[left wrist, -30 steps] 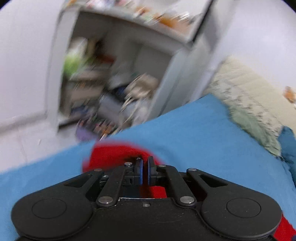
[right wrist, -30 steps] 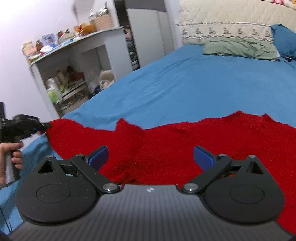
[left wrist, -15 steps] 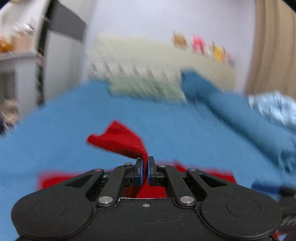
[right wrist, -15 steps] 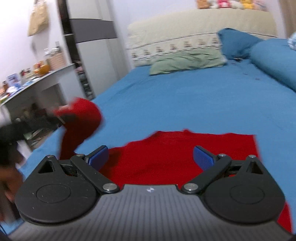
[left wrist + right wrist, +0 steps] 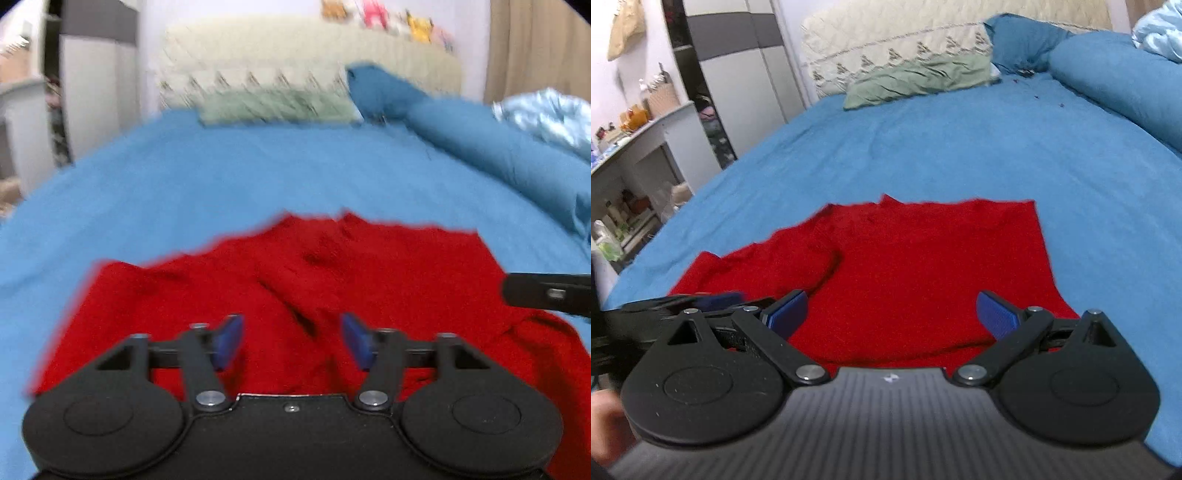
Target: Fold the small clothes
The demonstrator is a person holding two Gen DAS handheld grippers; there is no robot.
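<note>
The left gripper point(image 5: 290, 341) is opening, its jaws apart over the red garment point(image 5: 332, 280), pinching nothing. The right gripper point(image 5: 890, 317) gapes wide above that garment too. The garment lies on the blue bed point(image 5: 942, 147); beyond it, a green pillow point(image 5: 916, 79).

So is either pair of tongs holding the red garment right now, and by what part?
Neither. The left tongs are opening above the red garment with no cloth pinched between them; the right tongs stand open and empty.
</note>
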